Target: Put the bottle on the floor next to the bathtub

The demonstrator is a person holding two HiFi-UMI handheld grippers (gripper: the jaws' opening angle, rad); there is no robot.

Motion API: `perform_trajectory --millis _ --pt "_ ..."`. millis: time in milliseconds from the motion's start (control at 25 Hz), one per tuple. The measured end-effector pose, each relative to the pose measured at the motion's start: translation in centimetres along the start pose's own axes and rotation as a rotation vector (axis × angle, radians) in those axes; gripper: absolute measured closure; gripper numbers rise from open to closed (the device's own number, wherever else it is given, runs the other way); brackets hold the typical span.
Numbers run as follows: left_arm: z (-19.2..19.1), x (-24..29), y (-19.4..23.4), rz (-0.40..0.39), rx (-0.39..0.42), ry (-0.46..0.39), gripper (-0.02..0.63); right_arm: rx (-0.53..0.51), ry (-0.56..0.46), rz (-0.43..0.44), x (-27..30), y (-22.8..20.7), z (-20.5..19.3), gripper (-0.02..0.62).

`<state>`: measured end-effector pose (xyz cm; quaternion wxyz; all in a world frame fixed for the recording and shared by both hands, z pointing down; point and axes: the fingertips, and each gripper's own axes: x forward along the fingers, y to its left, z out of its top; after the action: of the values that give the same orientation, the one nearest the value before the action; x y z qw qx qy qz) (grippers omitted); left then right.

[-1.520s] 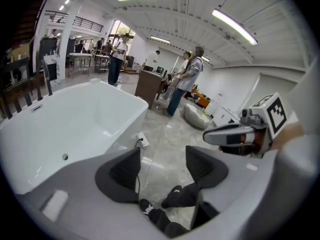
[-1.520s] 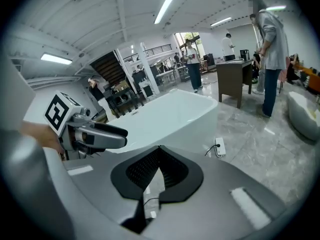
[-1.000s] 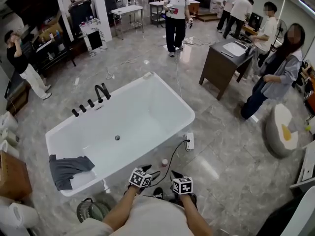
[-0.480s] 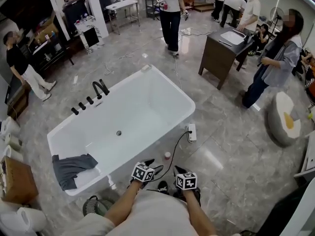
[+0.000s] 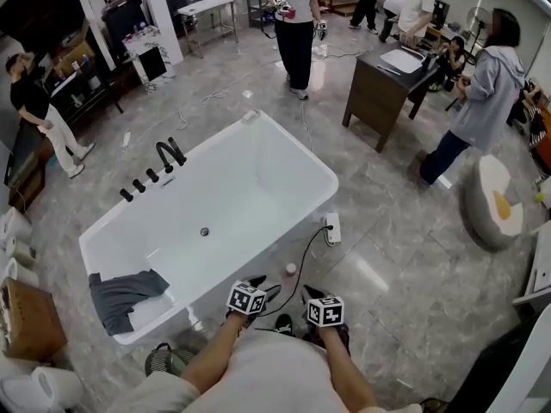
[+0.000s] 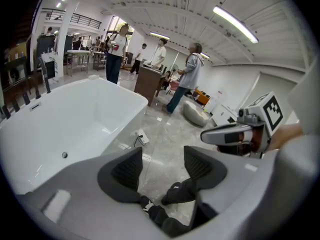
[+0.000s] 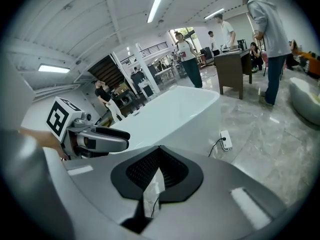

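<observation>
Marble floor [image 5: 405, 256] by the bathtub [image 5: 284, 157]: bottle [image 5: 291, 270] stands upright just beside the tub wall, ahead of both tools. It is nearer the left hand-held gripper [image 5: 265, 286], whose wide jaws have just been closing slightly with nothing between them. Right hand-held gripper [image 5: 307, 294] is fully closed, empty.

A corded power strip [image 5: 332, 229] lies flat; dark desk [image 5: 376, 101] beyond.
</observation>
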<state>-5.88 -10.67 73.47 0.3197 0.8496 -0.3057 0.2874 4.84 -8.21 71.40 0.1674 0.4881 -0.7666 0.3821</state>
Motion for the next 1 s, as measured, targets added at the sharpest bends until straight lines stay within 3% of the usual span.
perform_trajectory --millis 640,1000 --pt "0.82 0.01 0.08 0.001 -0.019 -0.039 0.539 0.010 -0.003 0.000 -0.09 -0.20 0.27 0.597" --pt "0.53 -0.21 0.16 -0.006 -0.030 -0.041 0.549 0.017 -0.004 0.012 0.13 0.27 0.01 0.597"
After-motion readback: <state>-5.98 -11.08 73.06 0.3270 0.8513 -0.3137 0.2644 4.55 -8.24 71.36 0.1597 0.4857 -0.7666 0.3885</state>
